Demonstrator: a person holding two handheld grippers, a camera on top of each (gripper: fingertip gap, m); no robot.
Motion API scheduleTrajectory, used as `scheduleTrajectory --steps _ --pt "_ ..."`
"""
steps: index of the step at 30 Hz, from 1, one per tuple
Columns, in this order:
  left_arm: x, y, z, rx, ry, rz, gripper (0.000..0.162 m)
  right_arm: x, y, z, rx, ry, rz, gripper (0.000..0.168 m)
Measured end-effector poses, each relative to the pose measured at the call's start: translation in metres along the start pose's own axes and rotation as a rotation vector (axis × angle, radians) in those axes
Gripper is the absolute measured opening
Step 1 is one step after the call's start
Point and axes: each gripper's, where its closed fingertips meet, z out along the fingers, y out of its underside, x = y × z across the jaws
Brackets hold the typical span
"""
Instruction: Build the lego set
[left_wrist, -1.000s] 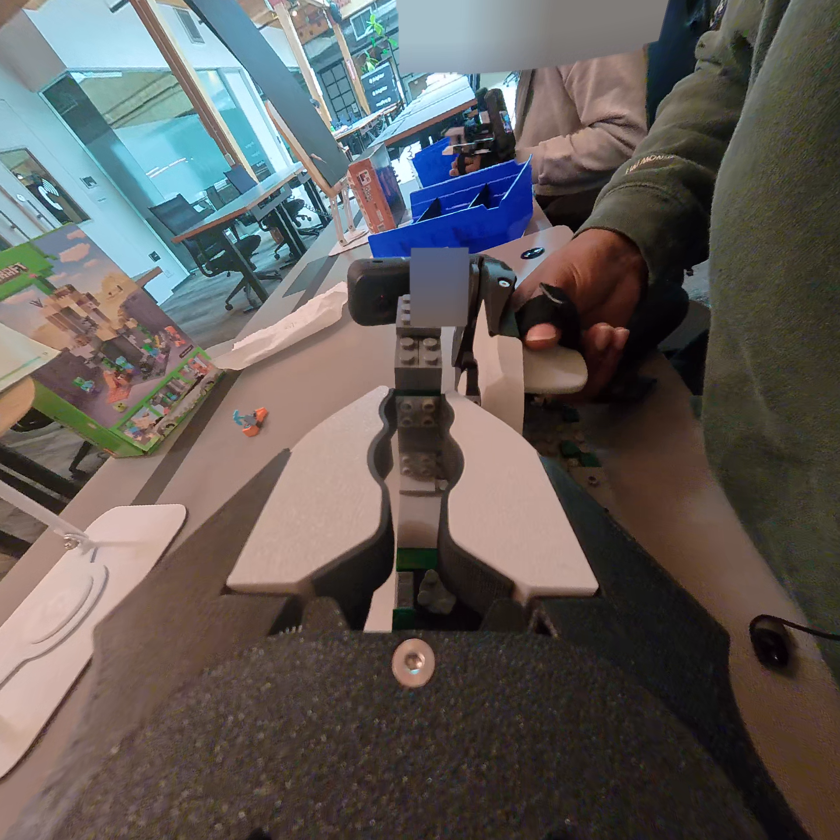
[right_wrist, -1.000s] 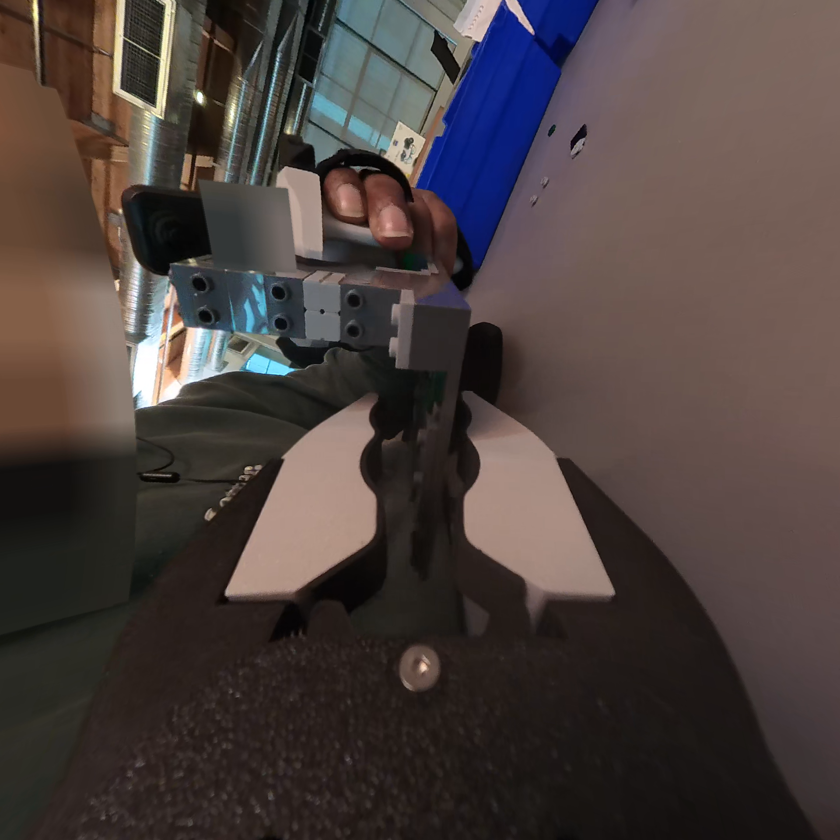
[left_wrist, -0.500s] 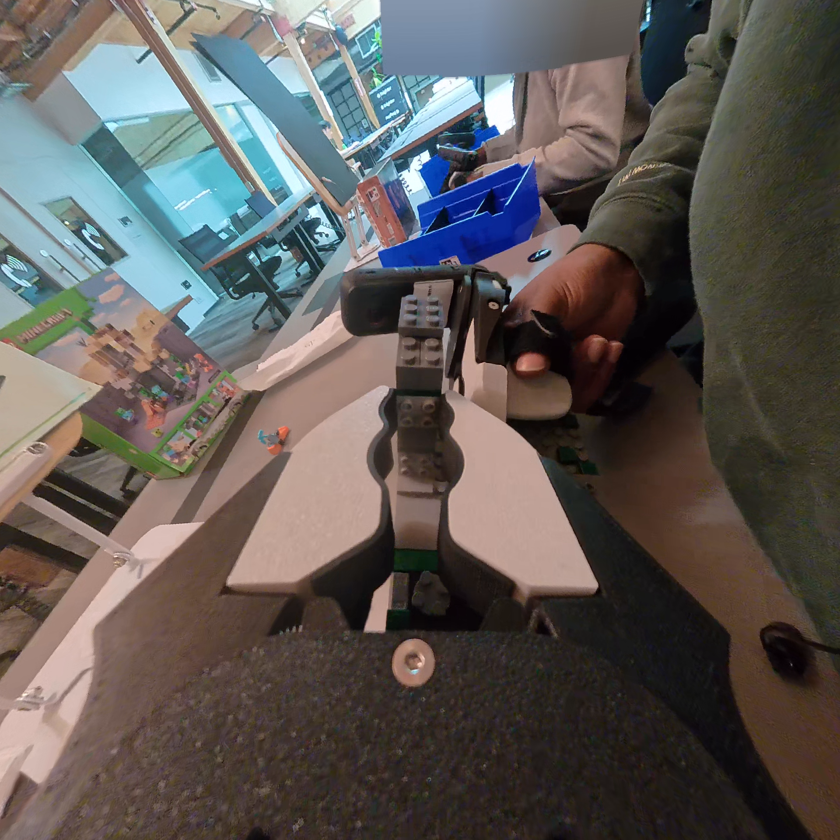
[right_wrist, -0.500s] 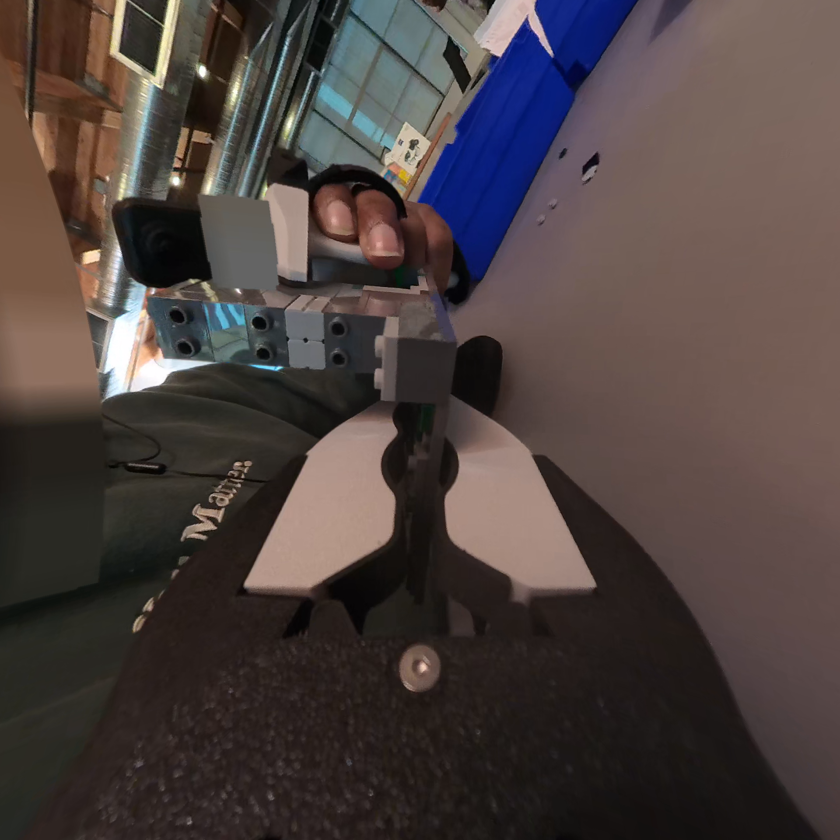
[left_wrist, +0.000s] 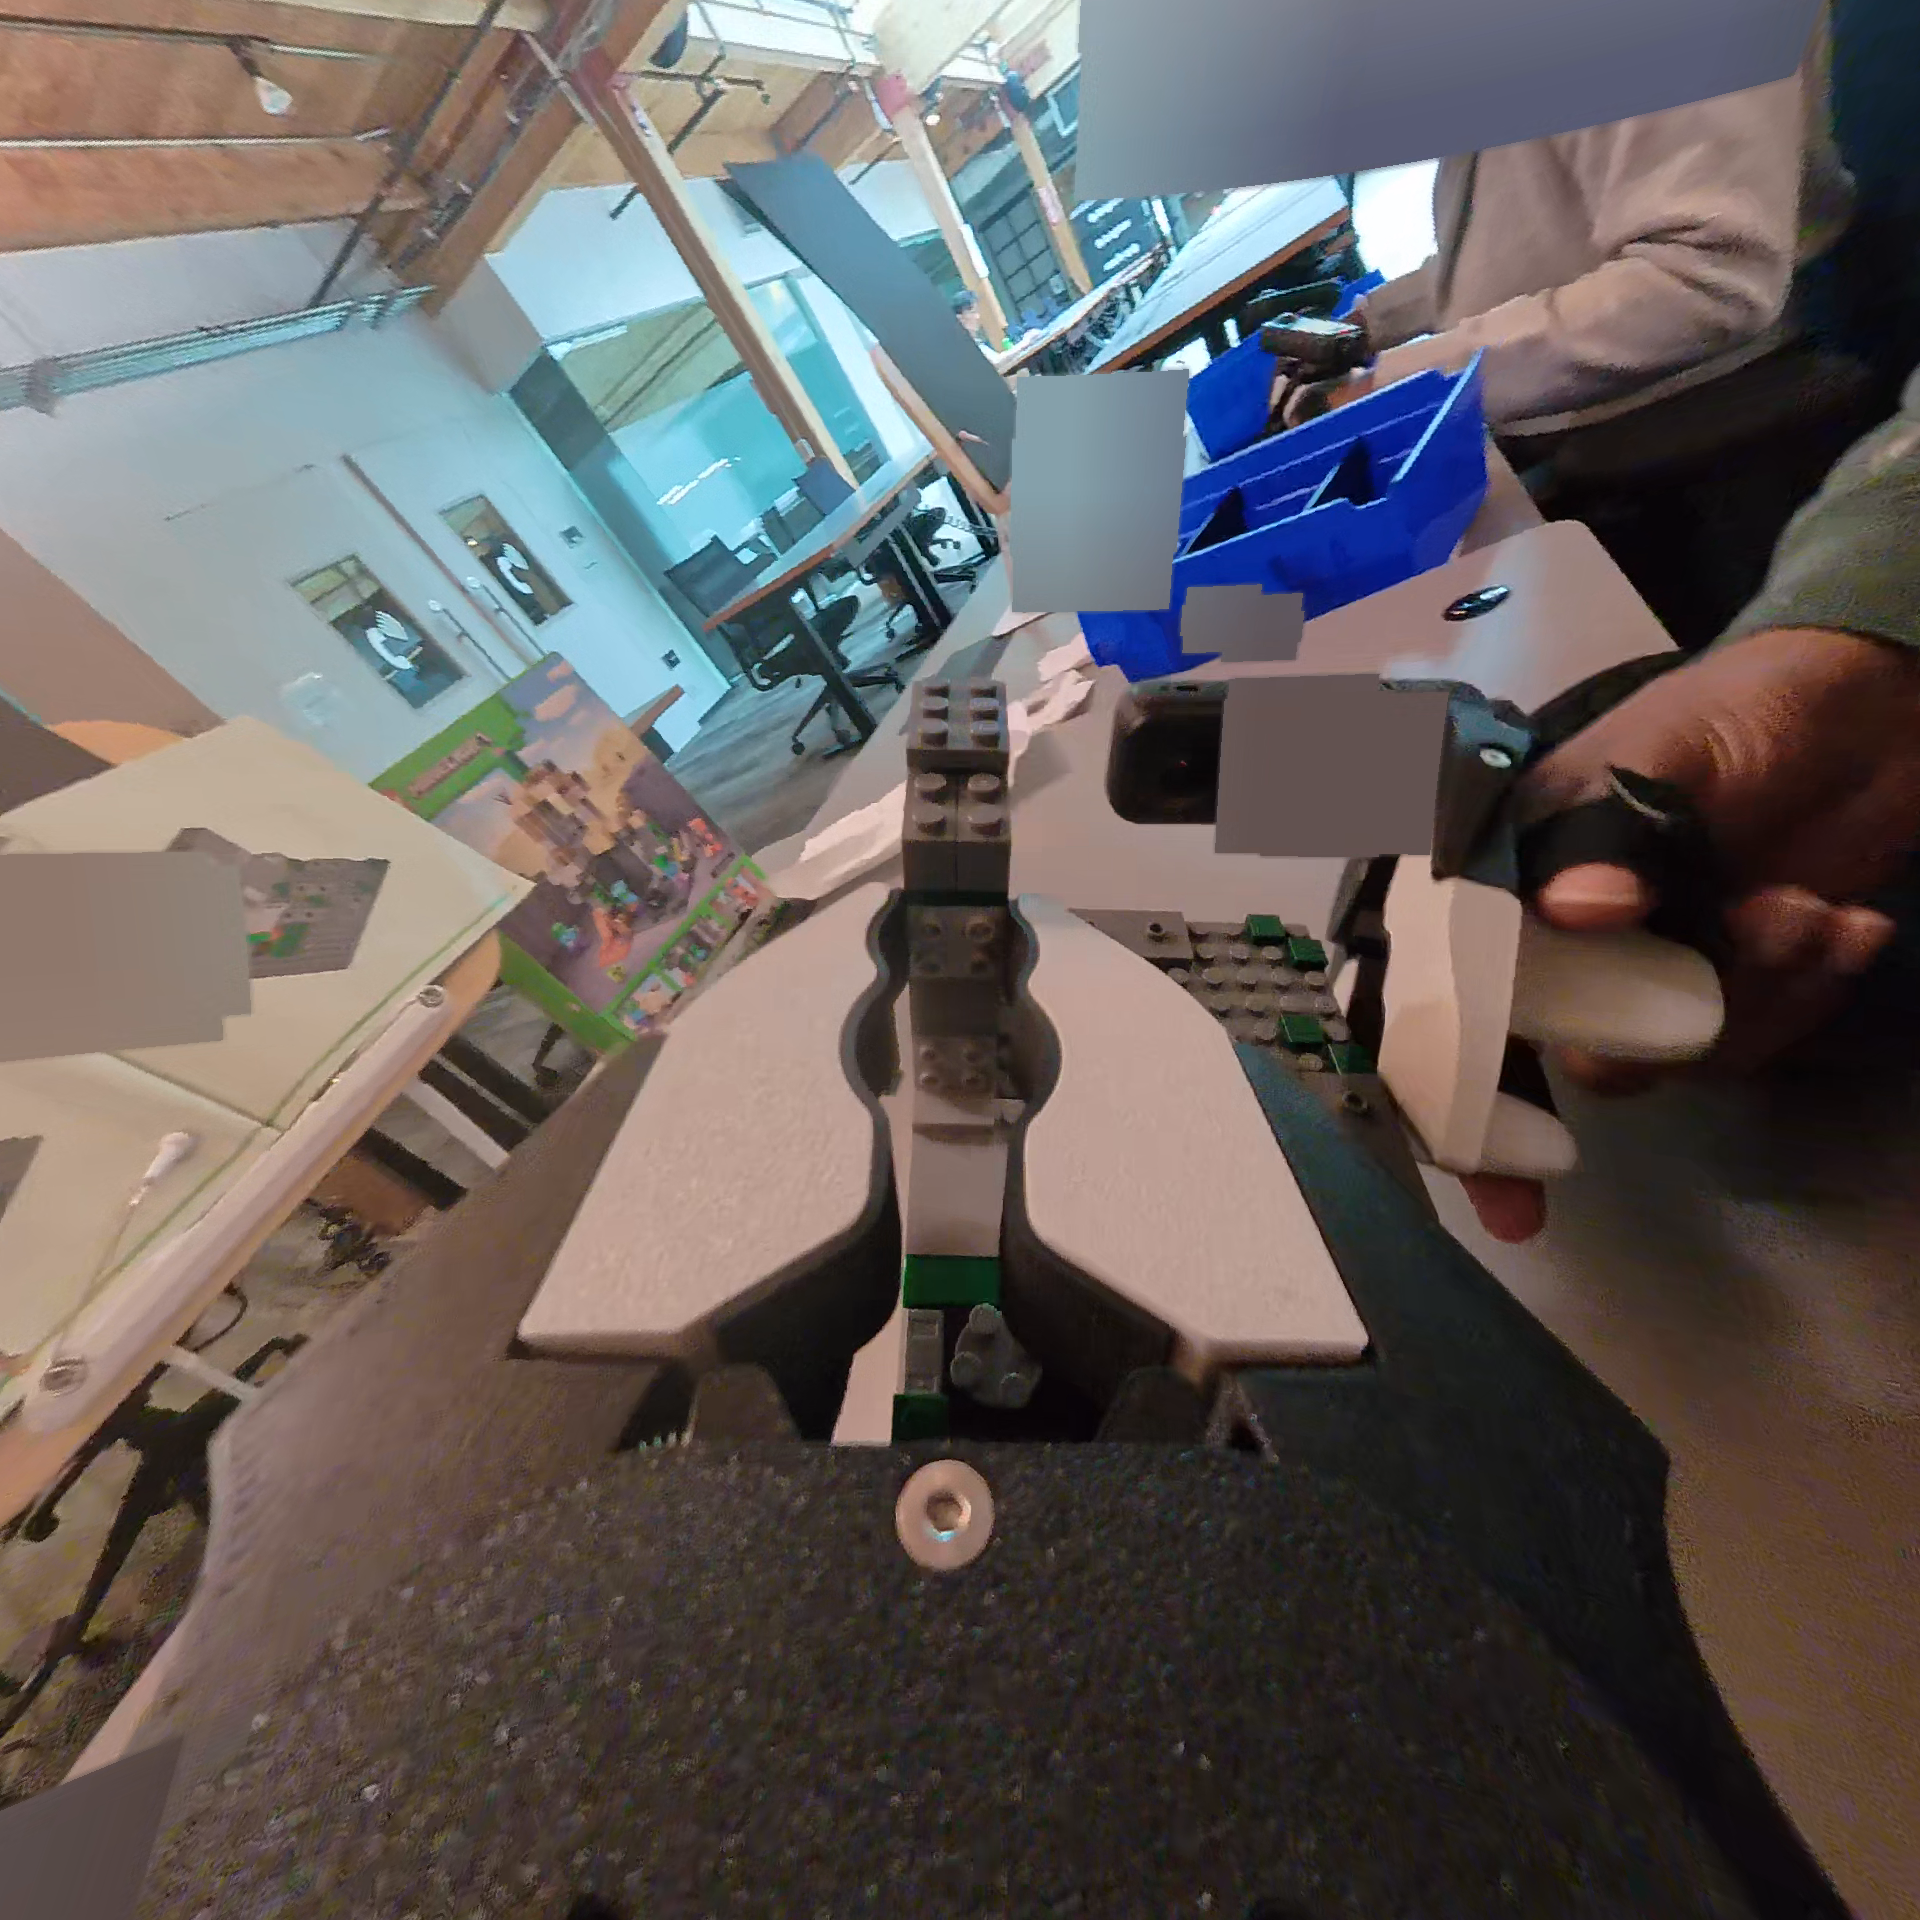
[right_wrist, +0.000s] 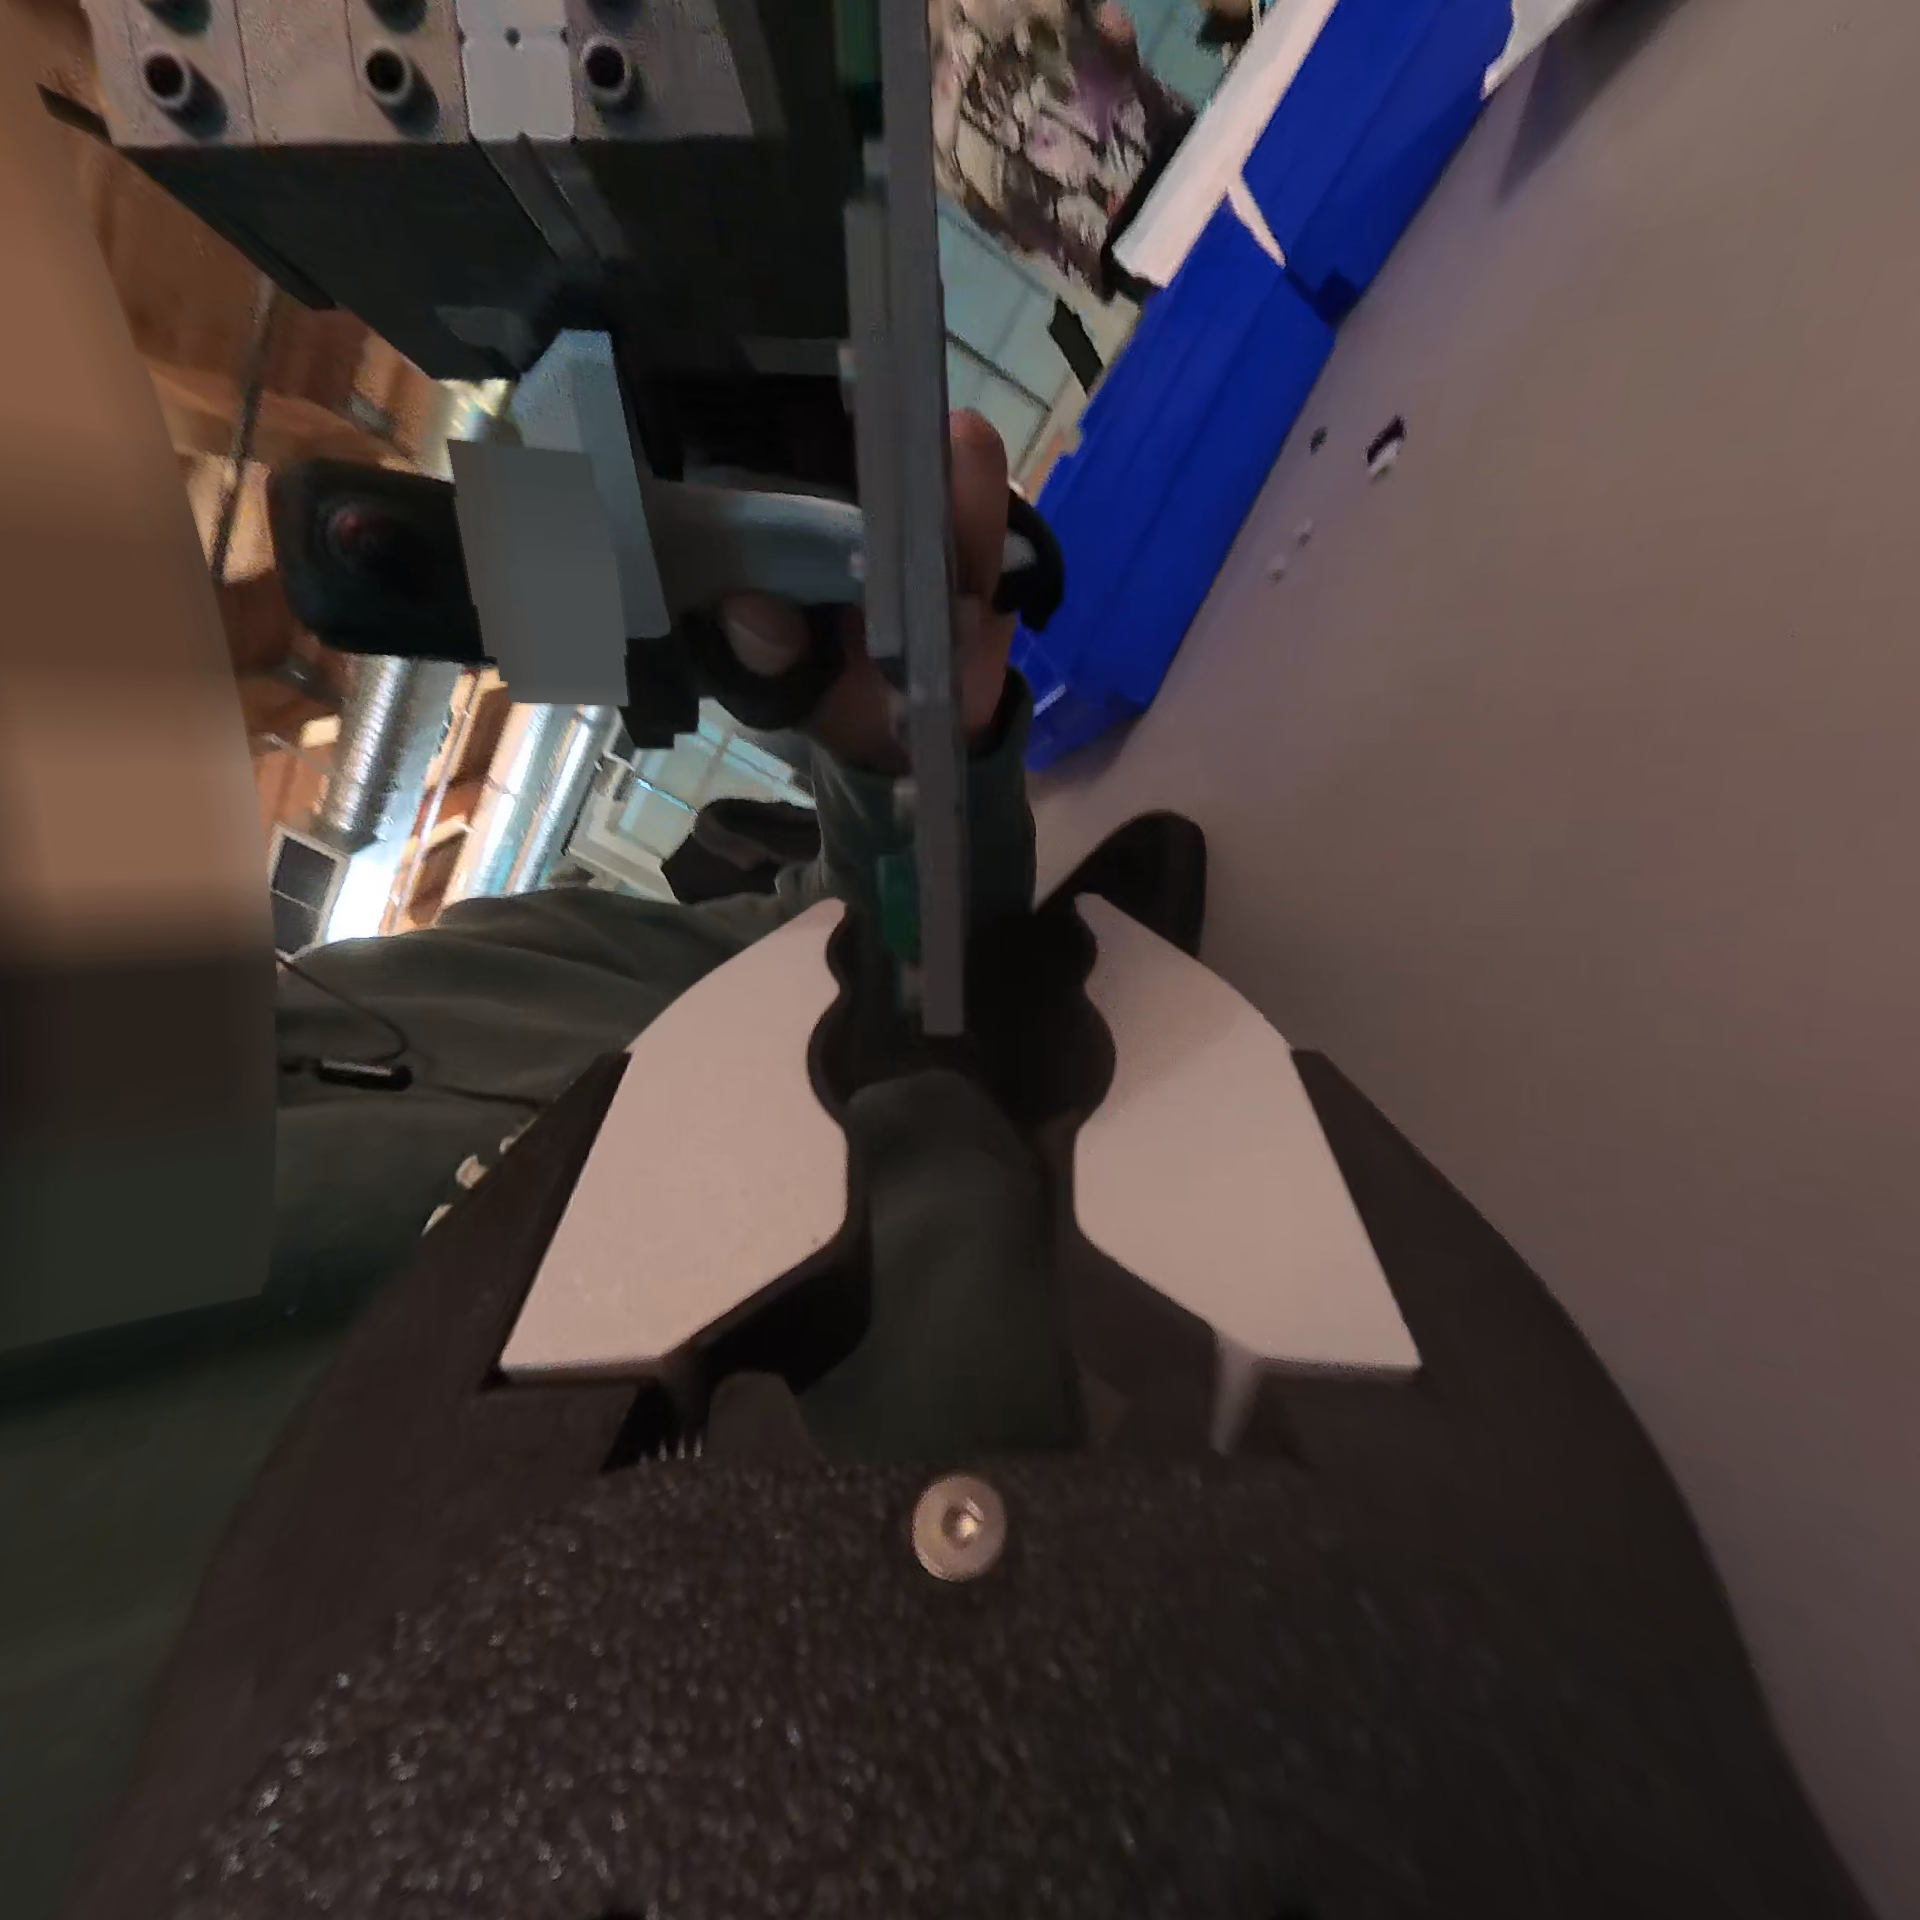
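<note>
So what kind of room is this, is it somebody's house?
Probably not a house. It looks like a big open office or workshop: rows of desks with black office chairs, glass-walled rooms behind them, and bare wooden ceiling beams overhead. Blue parts bins sit on the grey table.

The left gripper (left_wrist: 951, 997) had no free room between its jaws: a grey brick column (left_wrist: 954, 862) filled the gap and rose past the tips, blocking the way straight ahead. Just right of it stood the studded baseplate (left_wrist: 1252, 971) and the right gripper (left_wrist: 1455, 997), closing that side. To the left the way was open above the desk (left_wrist: 1538, 592) edge. Blue bins (left_wrist: 1340, 520) stood well behind, across the far desk.
</note>
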Motion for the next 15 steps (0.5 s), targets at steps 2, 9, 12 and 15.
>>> scheduleTrajectory --steps 2,9,12,15 --pt "-0.004 -0.004 0.001 0.0 -0.022 0.011 0.017 -0.005 -0.008 0.005 0.061 -0.033 -0.016 0.026" --pt "-0.01 -0.014 0.002 0.01 -0.061 0.039 0.017 -0.014 -0.024 0.007 0.163 -0.056 -0.105 0.009" --pt "-0.011 -0.019 0.003 0.013 -0.084 0.051 0.017 -0.015 -0.027 0.006 0.174 -0.04 -0.156 0.009" --pt "-0.014 -0.021 0.004 0.005 -0.104 0.072 0.017 -0.015 -0.031 0.005 0.177 -0.044 -0.187 0.008"
